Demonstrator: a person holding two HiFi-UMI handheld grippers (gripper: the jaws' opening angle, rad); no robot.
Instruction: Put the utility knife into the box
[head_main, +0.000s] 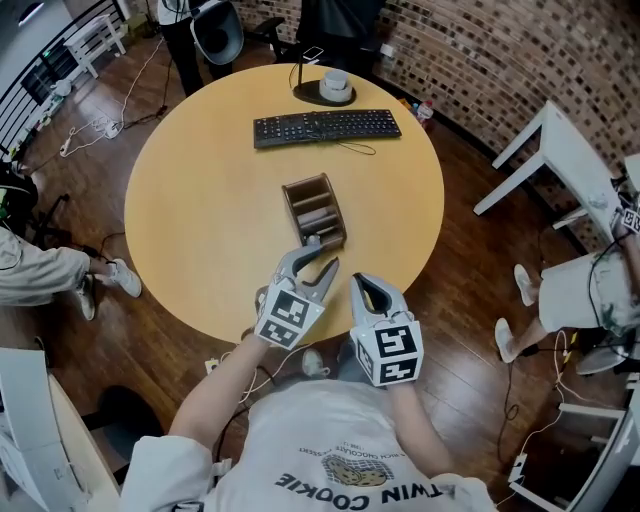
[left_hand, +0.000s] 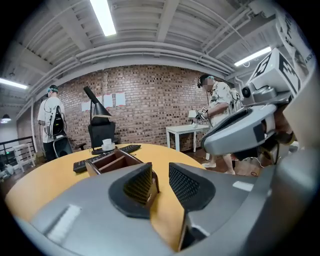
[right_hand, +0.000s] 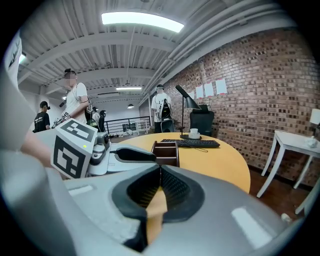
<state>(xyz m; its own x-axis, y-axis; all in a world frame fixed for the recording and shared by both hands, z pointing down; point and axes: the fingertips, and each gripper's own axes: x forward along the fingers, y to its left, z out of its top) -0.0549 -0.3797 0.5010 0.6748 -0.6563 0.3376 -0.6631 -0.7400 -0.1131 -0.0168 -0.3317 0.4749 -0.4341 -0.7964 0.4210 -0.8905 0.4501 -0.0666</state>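
**Both tongs empty at the table's near edge**

The left tongs (left_hand: 160, 171) hang over the near edge of the round wooden table (head_main: 200, 200), jaws spread apart with nothing between them. Just to their right, the right tongs (right_hand: 160, 172) are clenched, pads meeting at the tips and gripping nothing. Just beyond the left tongs' tips the brown compartmented box (head_main: 339, 215) stands on the table. The utility knife cannot be made out in any view; whether it lies in a compartment I cannot tell. Farther back lies a black keyboard (head_main: 326, 127), and behind it a white cup (head_main: 334, 83) sits on a dark lamp base (head_main: 308, 95).
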